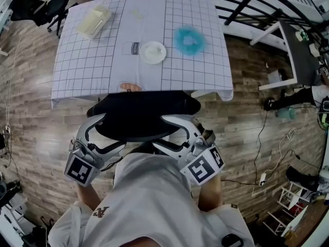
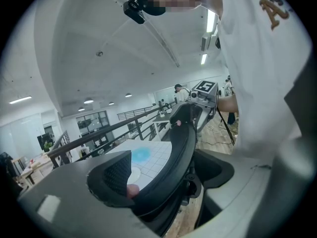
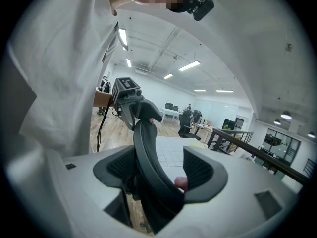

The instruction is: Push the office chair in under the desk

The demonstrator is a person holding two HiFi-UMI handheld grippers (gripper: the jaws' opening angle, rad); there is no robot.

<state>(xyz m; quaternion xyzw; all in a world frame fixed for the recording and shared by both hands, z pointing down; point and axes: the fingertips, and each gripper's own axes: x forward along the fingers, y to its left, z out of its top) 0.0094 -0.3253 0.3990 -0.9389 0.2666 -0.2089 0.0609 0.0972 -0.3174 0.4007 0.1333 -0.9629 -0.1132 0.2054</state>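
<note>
**Item:** office chair point(image 1: 144, 115). Its black backrest stands against the near edge of the desk point(image 1: 92, 71). The seat is out of our sight below the checked tablecloth point(image 1: 205, 81).

**Holds:** left gripper point(image 1: 109, 134) and right gripper point(image 1: 172, 134), each with its jaws pinching the backrest's top rim.

**Hazards, as we judge them:**
- Uneven pressure could swivel the chair.
- More pushing could snag the cloth hem and drag the white dish point(image 1: 153, 52).
- The curved rim could slip out of the jaws.

White round dish point(image 1: 153, 52), blue fluffy thing point(image 1: 188, 40) near its rt, cream box point(image 1: 94, 21) well apart to lt
</note>
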